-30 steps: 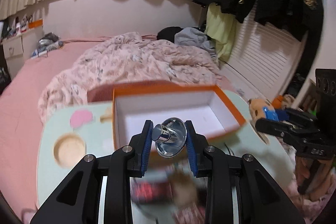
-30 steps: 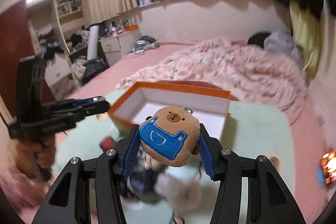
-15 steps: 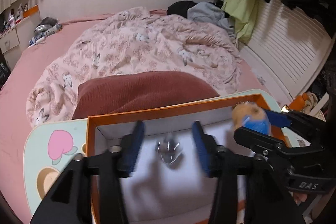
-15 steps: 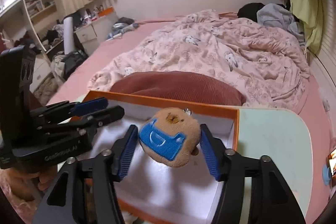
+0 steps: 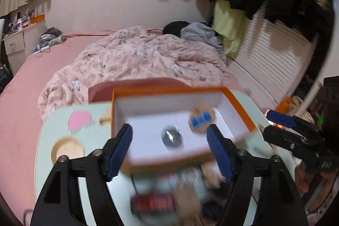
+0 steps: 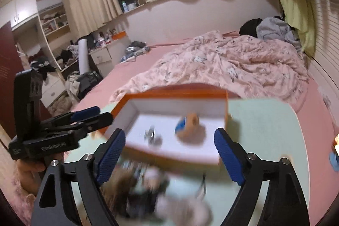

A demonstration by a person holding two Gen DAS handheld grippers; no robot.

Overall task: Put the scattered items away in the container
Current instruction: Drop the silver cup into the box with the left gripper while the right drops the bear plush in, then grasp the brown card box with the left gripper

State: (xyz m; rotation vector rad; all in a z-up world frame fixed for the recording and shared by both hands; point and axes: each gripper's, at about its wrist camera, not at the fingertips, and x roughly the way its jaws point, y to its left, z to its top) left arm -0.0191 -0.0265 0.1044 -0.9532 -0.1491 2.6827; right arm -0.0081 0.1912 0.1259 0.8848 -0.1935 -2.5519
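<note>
Orange-walled box [image 5: 237,99] on pale green table [image 5: 48,128]: holds metal funnel [image 5: 171,137] and plush bear [image 5: 201,119]. Left gripper [image 5: 169,147] and right gripper [image 6: 169,154]: just been opening, now spread wide, nothing between. Remaining clutter [image 6: 148,190]: blurred, nearer than box, below both grippers; neither clearly closer.

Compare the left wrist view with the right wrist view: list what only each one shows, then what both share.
Only the left wrist view: the pink peach shape and tan round recess on the table top, and the red item in the blurred pile.

Only the right wrist view: the shelves, the white roll, and the hand holding the left tongs.

Both: the orange box holding the bear plush and the shiny metal piece, the pale green table, the pink duvet.
</note>
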